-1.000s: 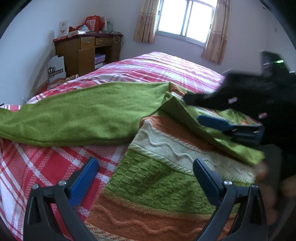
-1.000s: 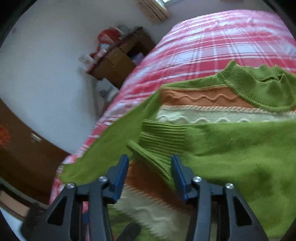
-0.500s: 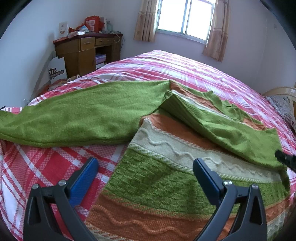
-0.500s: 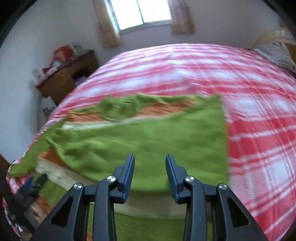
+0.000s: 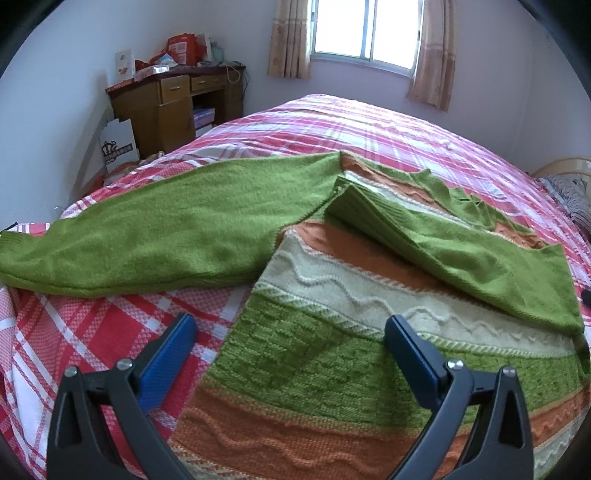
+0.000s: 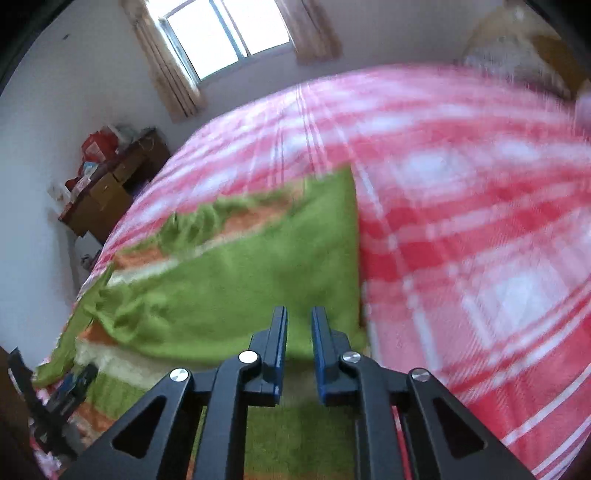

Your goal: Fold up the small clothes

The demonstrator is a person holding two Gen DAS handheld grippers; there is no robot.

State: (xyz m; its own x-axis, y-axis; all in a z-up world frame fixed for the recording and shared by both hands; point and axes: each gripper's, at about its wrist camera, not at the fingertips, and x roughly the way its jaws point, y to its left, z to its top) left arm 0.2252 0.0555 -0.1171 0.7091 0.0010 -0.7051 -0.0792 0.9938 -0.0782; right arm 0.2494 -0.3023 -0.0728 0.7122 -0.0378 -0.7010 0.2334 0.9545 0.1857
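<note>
**Folding a striped sweater on the plaid bed**

We see the sweater (image 5: 332,354) lying flat on the red-and-white plaid bedspread (image 5: 92,332), its body knit in bands of green, cream and orange with wavy raised lines. One green sleeve (image 5: 166,236) stretches out to our left across the plaid. The other sleeve (image 5: 461,258) lies folded over the chest, its ribbed cuff near the middle of the body.

Our left gripper (image 5: 291,343) hovers low over the sweater's left edge with its blue-padded fingers spread wide, holding nothing. Our right gripper (image 6: 299,328), seen in a blurred frame, sits above the folded-over sleeve (image 6: 240,288) at the sweater's right edge; its fingers are drawn close with a narrow gap, and nothing is pinched between them.

Against the far wall stands a wooden desk (image 5: 173,107) piled with red packages. Beside it leans a white paper bag (image 5: 118,144) with a dark printed band and crown-like emblem; we cannot read its lettering. A curtained window (image 5: 365,29) glows behind the bed.
</note>
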